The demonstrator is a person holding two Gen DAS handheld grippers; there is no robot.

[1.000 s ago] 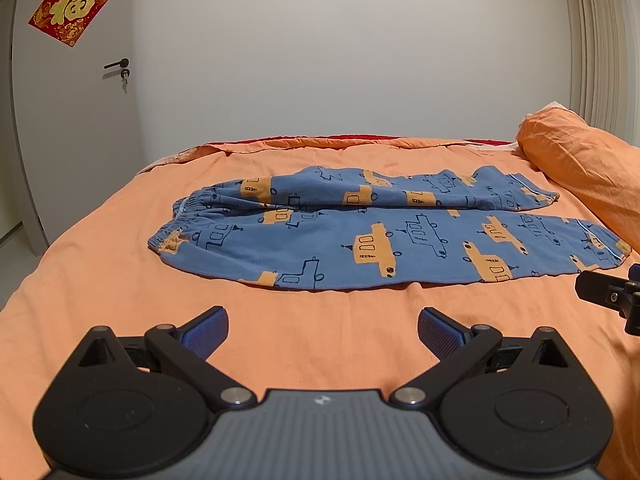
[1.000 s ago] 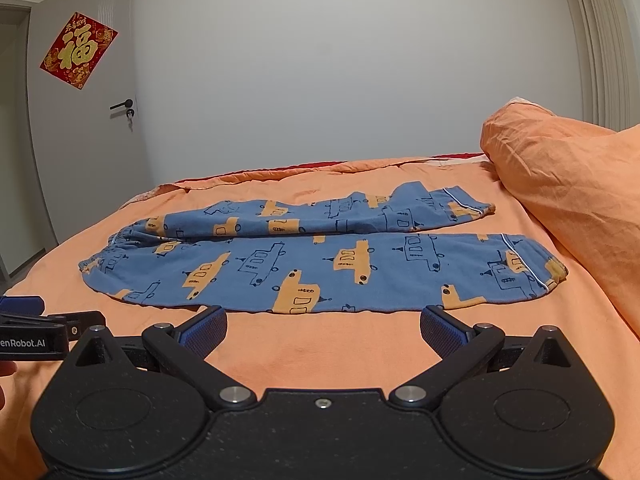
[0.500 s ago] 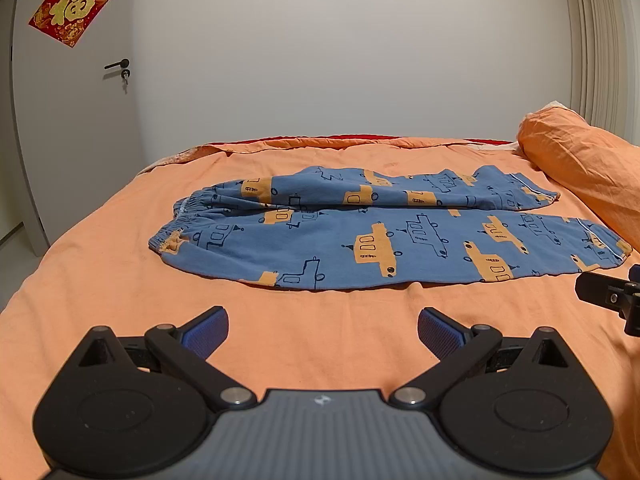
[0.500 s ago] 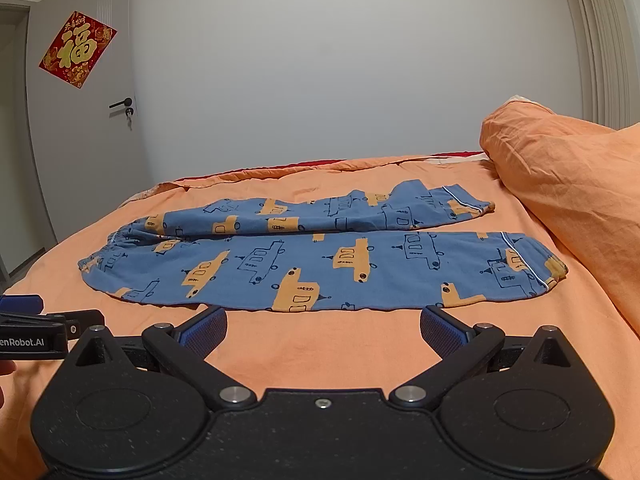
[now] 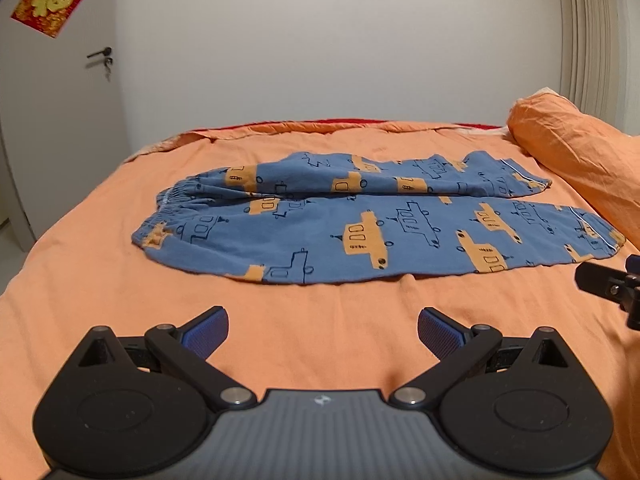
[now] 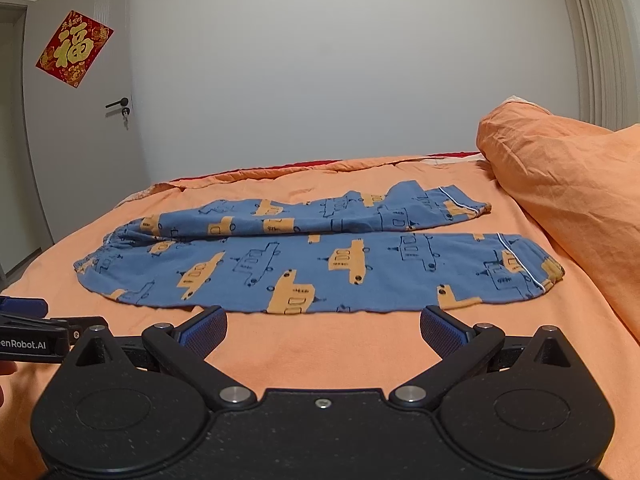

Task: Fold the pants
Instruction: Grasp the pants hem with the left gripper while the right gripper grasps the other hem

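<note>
Blue pants (image 5: 360, 224) with an orange vehicle print lie flat on the orange bed (image 5: 100, 280), waistband to the left, both leg cuffs to the right. They also show in the right wrist view (image 6: 320, 264). My left gripper (image 5: 323, 332) is open and empty, a short way in front of the near leg. My right gripper (image 6: 323, 330) is open and empty, its fingertips just short of the near leg's front edge. Each gripper shows at the edge of the other's view: the right one (image 5: 608, 284), the left one (image 6: 36, 336).
An orange pillow (image 6: 560, 184) lies along the bed's right side, close to the leg cuffs. A grey door (image 6: 80, 140) with a red paper decoration (image 6: 74, 48) stands at the left. A plain wall is behind the bed.
Both grippers have edged slightly forward toward the pants; the near leg's edge now sits closer to the right gripper's fingertips. The pants have not moved.
</note>
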